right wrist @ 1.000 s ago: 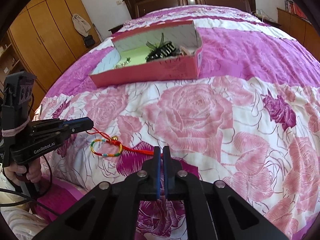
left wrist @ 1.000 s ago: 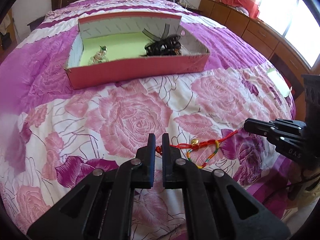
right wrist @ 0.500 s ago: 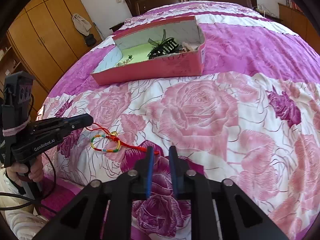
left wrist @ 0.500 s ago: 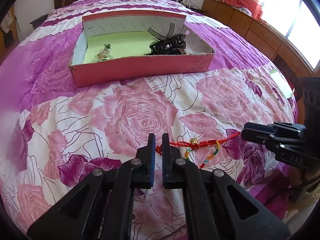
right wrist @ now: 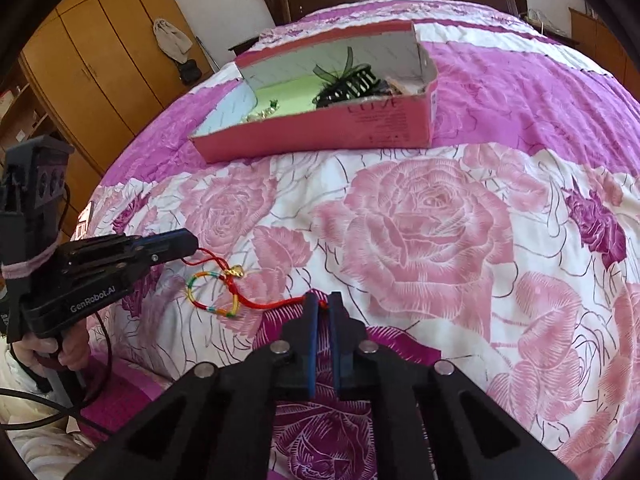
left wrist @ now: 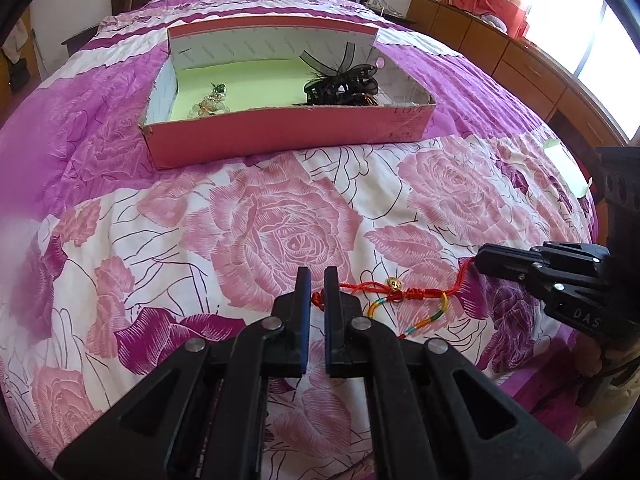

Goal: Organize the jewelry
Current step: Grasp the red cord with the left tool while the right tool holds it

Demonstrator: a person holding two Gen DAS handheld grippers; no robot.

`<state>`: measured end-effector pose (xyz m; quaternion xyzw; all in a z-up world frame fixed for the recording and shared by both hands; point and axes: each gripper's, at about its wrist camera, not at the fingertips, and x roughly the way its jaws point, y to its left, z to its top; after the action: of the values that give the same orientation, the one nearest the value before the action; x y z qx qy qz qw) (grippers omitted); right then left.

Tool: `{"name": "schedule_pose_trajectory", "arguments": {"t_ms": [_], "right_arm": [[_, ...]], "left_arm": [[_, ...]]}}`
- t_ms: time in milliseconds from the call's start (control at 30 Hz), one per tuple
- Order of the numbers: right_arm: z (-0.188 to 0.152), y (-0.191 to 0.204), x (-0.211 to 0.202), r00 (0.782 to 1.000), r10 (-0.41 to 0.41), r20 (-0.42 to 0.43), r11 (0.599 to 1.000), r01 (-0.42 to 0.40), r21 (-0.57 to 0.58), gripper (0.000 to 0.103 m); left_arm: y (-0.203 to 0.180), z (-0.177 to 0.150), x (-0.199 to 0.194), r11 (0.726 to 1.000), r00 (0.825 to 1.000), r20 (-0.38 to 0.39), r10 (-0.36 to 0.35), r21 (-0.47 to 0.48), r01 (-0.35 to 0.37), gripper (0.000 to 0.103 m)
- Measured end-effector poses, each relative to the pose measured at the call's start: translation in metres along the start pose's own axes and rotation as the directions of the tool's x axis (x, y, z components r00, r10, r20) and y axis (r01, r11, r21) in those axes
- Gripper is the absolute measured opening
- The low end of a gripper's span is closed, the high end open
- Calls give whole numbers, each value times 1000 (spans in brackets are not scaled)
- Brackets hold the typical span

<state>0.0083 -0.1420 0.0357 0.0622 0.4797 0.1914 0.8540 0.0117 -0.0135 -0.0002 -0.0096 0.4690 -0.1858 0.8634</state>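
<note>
1. You are pinching one end of the red cord bracelet (left wrist: 400, 294) in the left gripper (left wrist: 317, 280), jaws pressed on the cord.
2. You are clamping its other end in the right gripper (right wrist: 323, 305); those jaws have just been closing on the cord.
3. The bracelet is lying near the bed's (left wrist: 280, 220) foot edge.
4. The box (left wrist: 280, 136), mid-bed, is already holding a hair clip (left wrist: 340, 84) and a bead trinket (left wrist: 210, 102); the bracelet is awaiting transfer.

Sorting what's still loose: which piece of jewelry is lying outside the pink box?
The red cord bracelet with the gold bead and rainbow loop; it lies on the bedspread, while the other pieces sit inside the pink box.
</note>
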Motion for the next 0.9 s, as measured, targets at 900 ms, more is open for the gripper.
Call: {"name": "schedule_pose_trajectory", "arguments": {"t_ms": [900], "right_arm": [[80, 25, -40, 961, -22, 275, 994, 50, -98, 6]], "left_arm": [[21, 68, -38, 998, 976, 212, 51, -53, -40, 0]]}}
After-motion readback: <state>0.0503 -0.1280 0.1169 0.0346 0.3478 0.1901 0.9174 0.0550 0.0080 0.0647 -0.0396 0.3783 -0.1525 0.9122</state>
